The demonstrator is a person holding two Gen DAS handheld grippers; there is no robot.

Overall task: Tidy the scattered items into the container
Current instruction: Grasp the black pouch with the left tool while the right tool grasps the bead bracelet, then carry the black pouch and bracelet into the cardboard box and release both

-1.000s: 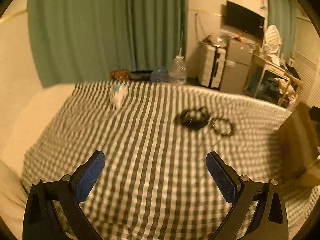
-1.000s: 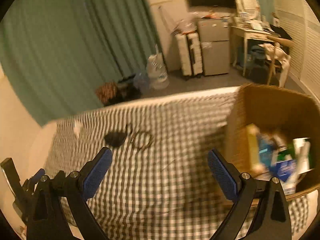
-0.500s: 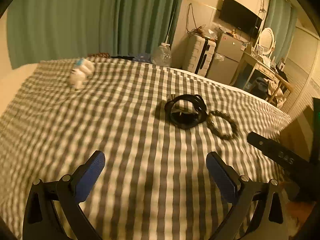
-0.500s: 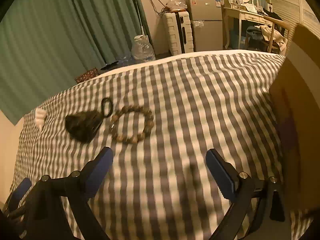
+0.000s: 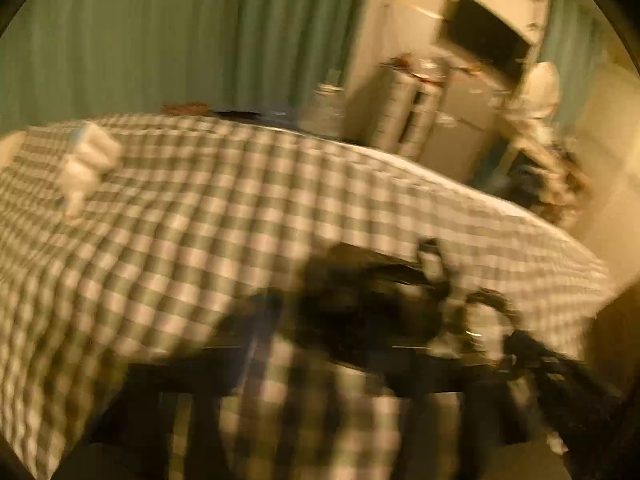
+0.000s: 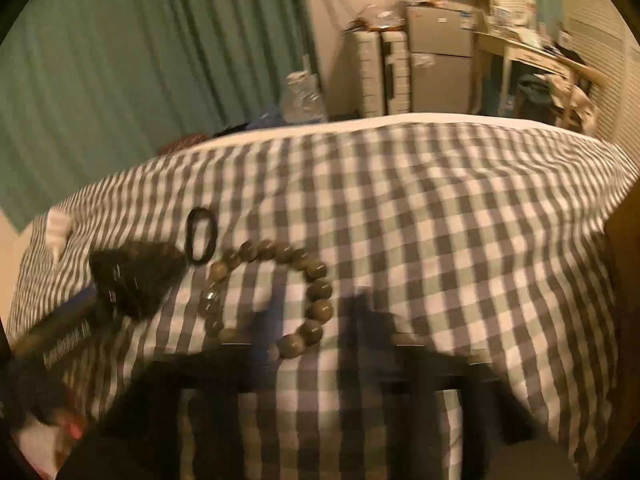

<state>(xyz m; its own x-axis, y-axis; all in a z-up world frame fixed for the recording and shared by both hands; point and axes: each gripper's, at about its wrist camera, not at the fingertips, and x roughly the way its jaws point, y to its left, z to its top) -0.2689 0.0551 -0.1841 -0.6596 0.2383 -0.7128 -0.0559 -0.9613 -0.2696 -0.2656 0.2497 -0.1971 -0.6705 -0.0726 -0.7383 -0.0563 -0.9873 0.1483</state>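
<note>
On the checked bedspread point(image 6: 440, 240) lie a black pouch point(image 6: 136, 276) with a loop point(image 6: 200, 234) and a brown bead bracelet point(image 6: 316, 272). My right gripper point(image 6: 314, 320) is low over the bracelet. Its jaws are closing with the near beads between them, and a gap still shows. The left wrist view is heavily blurred. There my left gripper point(image 5: 352, 316) is closing on the black pouch point(image 5: 372, 292), which fills the space between the fingers. A blue left finger point(image 6: 86, 304) touches the pouch. A small white item point(image 5: 86, 160) lies far left.
A cardboard box wall point(image 6: 624, 248) stands at the bed's right edge. Beyond the bed are green curtains point(image 6: 140, 60), a water bottle point(image 6: 300, 96), a suitcase point(image 6: 384, 76), a small fridge point(image 6: 440, 56) and a cluttered desk point(image 6: 532, 56).
Both grippers have dropped closer to the bedspread. Their wide-open jaws have come in, the left around the black pouch and the right around the bracelet's near side.
</note>
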